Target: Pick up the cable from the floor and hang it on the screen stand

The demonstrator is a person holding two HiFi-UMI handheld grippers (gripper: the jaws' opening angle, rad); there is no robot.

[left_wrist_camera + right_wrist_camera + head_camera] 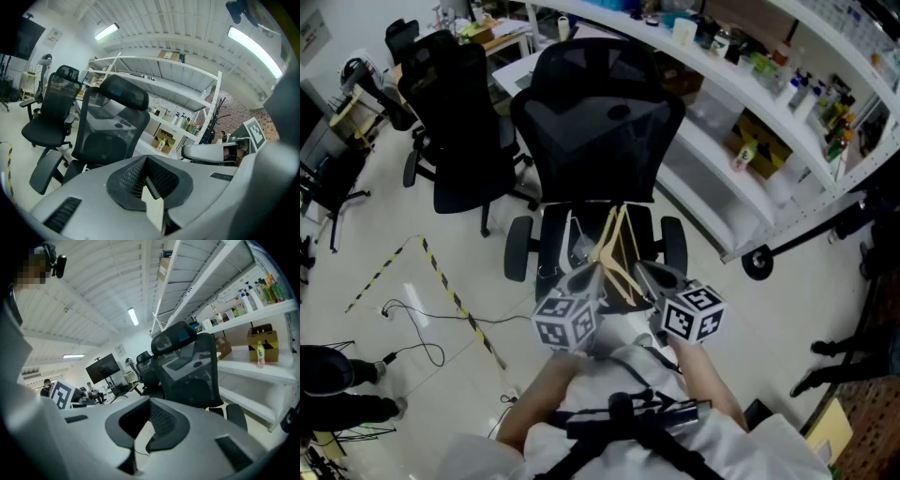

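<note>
A thin black cable (414, 324) lies in loose loops on the pale floor at the left of the head view, well apart from both grippers. My left gripper (584, 277) (144, 161) and right gripper (657, 276) (151, 404) are held side by side in front of me and point toward a black office chair (595, 131). Both are shut, with the ribbed pads meeting at the tips and nothing between them. A dark screen on a stand (102, 367) shows far off in the right gripper view.
A second black chair (459, 122) stands at the left. White shelves (750, 122) with bottles and boxes run along the right. Yellow-black tape (459, 305) crosses the floor near the cable. A wheeled black base (759, 262) sits at the right, and a person's shoes (337, 384) at the lower left.
</note>
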